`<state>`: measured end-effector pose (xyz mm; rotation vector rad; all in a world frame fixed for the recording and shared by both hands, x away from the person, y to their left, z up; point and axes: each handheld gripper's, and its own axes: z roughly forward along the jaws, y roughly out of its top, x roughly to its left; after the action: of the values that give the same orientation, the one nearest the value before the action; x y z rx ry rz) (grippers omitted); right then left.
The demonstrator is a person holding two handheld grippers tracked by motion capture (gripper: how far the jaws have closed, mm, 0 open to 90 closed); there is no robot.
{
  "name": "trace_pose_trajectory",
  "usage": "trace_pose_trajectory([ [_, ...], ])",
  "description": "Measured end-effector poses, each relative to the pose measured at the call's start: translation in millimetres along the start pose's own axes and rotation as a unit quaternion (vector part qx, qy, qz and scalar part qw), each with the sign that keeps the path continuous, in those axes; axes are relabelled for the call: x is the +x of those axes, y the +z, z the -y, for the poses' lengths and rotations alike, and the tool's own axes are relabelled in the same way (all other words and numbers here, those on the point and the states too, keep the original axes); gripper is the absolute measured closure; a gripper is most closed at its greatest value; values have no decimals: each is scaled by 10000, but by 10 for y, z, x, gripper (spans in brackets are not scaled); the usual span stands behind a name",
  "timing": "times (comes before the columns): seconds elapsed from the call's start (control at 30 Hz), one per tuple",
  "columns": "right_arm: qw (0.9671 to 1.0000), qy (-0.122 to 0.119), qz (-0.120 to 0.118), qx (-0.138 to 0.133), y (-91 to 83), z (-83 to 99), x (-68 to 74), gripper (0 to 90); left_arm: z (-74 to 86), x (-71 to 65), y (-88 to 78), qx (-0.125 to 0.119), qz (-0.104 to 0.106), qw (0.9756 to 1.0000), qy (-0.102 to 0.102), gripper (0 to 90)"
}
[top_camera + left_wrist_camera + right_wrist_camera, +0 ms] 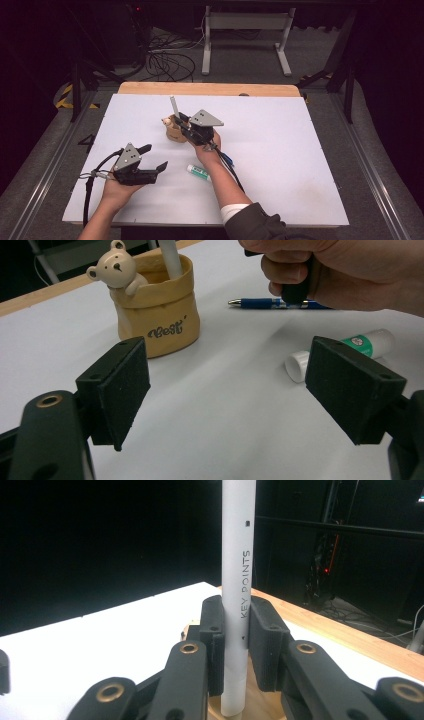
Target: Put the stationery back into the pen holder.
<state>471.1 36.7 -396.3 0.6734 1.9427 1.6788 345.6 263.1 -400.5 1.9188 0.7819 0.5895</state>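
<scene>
White marker (239, 580), printed "KEY POINTS", stands upright in the right gripper (239, 650), whose jaws are clamped on its lower barrel. Its bottom end sits at or just inside the mouth of a tan pen holder (159, 310) with a small bear figure (116, 267) on the rim & the word "Best" on the front. From the high view the holder (175, 131) is near the middle of the white table (280, 150), w/ the right gripper (186, 125) right against it.

Left gripper (225, 385) rests low on the table, nearer the person, jaws wide apart w/ nothing between them. A glue stick (345, 352) & a blue pen (272, 303) lie on the table past it, apart from the holder.

Step in hand looks like dropping the marker into the holder. To do it well: keep the marker vertical, centre it over the opening, lower until the tip is well inside, then part the jaws slowly so it doesn't tip the holder. Holder looks light; a sideways nudge could slide it or knock it over. Left gripper is free & could steady it if needed.
</scene>
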Motion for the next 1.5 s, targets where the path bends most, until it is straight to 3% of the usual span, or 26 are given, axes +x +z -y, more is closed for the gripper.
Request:
trace_pose_trajectory([
  [0.37, 9993, -80, 4, 378, 71, 101, 8, 783, 9, -2, 11, 30, 28, 10000, 8, 183],
  [0.5, 9986, 0, -23, 529, 86, 140, -19, 781, 15, 5, 19, 28, 38, 10000, -13, 182],
  [0.83, 9982, 1, -124, 590, 93, 147, -7, 749, 27, 1, 34, 64, 56, 10000, 21, 182],
  [1.0, 9979, -1, -155, 622, 59, 120, 3, 699, 27, 4, 34, 34, 74, 10000, -7, 182],
  [1.13, 9977, -56, -200, 643, 16, 83, 17, 591, 25, 11, 30, -83, 206, 9995, -209, 173],
  [1.23, 9974, -191, -220, 655, -25, 63, 12, 548, 25, 11, 31, -119, 240, 9994, -227, 171],
  [1.5, 9970, -230, -304, 669, -183, 41, -15, 435, 37, 1, 40, -32, 166, 9998, -126, 171],
])
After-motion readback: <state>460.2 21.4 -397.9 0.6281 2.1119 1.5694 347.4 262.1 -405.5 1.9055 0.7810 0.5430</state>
